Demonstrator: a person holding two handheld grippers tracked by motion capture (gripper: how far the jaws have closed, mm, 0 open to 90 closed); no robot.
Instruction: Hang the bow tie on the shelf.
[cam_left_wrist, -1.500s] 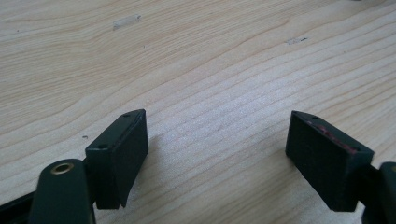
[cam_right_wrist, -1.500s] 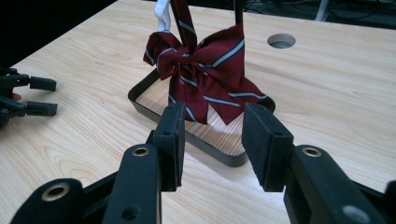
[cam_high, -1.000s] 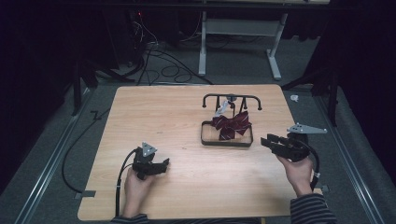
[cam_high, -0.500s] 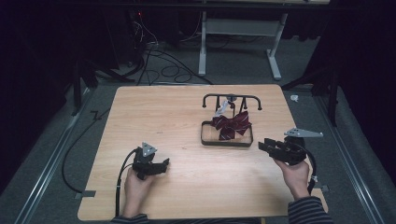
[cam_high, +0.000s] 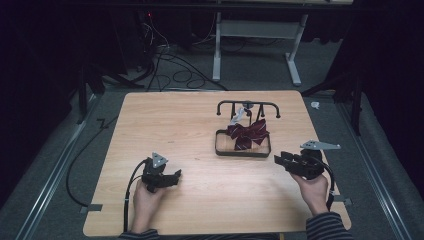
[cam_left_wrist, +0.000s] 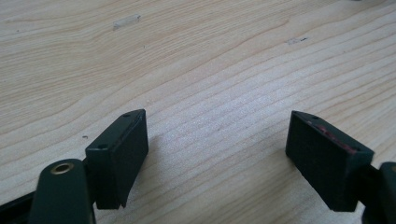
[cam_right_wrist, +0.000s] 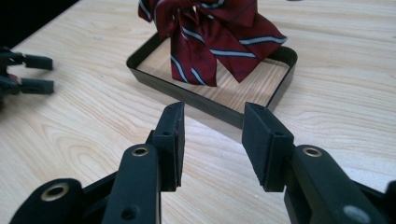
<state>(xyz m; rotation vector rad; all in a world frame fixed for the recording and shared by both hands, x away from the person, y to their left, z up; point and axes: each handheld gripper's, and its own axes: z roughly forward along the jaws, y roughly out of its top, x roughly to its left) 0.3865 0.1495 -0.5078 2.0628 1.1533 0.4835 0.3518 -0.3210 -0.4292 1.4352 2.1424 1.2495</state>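
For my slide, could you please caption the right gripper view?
Open right gripper faces a striped red bow tie hanging over a black tray.

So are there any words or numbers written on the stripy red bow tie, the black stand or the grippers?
None: no word, label or number can be read on the dark red striped bow tie, the black metal stand, the light wooden table, the left gripper or the right gripper.

Looks like a lab or recording studio: dark room, grey carpet floor (cam_high: 260, 70), loose cables (cam_high: 170, 62) trailing behind one bare wooden table (cam_high: 165, 120), white desk frame (cam_high: 255, 37) beyond.
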